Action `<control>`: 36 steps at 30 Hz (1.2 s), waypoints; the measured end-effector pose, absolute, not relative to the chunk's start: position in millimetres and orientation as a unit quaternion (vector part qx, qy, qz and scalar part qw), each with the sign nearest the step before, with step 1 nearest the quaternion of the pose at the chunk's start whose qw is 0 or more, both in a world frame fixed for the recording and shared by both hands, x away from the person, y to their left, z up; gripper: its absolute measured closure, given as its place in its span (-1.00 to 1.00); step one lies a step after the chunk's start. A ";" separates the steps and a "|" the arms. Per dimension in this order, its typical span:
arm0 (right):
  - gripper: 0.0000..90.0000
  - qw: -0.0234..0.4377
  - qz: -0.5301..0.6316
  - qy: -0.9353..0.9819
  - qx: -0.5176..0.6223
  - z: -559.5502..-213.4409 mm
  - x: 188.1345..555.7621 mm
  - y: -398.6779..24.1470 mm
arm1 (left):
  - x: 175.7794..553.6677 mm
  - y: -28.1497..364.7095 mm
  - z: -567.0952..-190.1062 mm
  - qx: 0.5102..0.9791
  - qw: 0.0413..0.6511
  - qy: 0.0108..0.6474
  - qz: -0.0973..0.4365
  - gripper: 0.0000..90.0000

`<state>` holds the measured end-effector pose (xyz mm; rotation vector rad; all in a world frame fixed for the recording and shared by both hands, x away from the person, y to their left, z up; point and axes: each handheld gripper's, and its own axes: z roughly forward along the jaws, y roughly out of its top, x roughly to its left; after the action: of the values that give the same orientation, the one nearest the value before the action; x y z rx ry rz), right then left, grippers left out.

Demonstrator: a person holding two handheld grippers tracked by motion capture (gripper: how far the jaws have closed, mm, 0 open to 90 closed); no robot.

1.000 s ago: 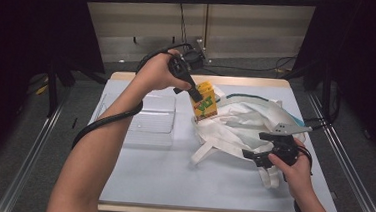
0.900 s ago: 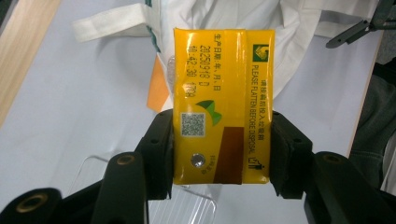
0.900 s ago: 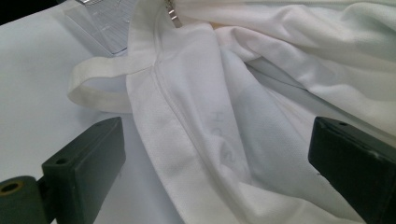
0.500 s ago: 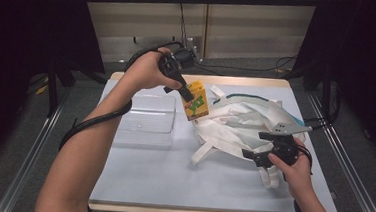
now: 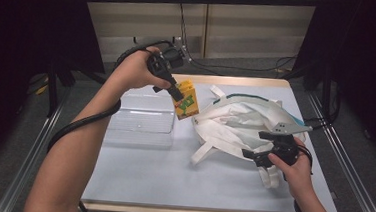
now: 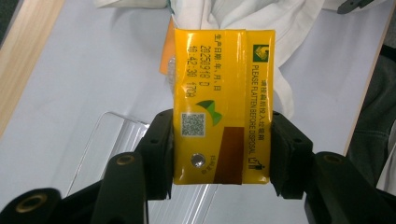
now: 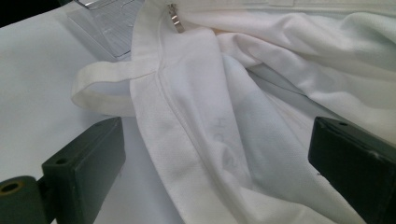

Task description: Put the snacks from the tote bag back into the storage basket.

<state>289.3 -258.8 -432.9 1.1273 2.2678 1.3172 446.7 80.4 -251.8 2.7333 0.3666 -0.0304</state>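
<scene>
A: Left gripper (image 5: pixel 177 93) clamped on the yellow drink carton (image 5: pixel 186 100), pads pressed to both narrow sides in the left gripper view; carton (image 6: pixel 222 105) lifted clear of the table (image 5: pixel 136 175), printed face toward the camera, foil straw spot near its lower end

B: And placed where on the table?

A: Hanging around 11 o'clock from the table's middle in the high view, just past the far right corner of the clear plastic tray (image 5: pixel 140 118); white cloth bag (image 5: pixel 240 123) lying at about 3 o'clock of the carton, crumpled, dark trim along its far rim

B: Right gripper?

A: Right gripper (image 5: pixel 260 156) down at 4 o'clock, low against the bag's near edge; jaws spread wide in the right gripper view, white fabric (image 7: pixel 224 121) lying between them, pads not pressing it; a strap loop (image 7: pixel 109 86) trailing off toward 9 o'clock there, tray corner (image 7: pixel 112 18) beyond at 11 o'clock
</scene>
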 end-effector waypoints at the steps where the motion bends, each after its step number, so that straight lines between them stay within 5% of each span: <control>1: -0.91 0.142 0.457 0.787 0.390 -433.2 289.4 -258.5 | 447.0 82.6 -251.8 0.973 0.190 0.129 -0.007 0.11; 36: -0.91 0.143 0.458 0.786 0.390 -432.9 289.2 -256.0 | 447.7 128.8 -271.1 0.985 0.148 0.083 0.014 0.12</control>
<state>289.2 -256.0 -432.9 1.1238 2.2672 1.3209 447.7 128.8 -271.1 2.8333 0.2374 0.0406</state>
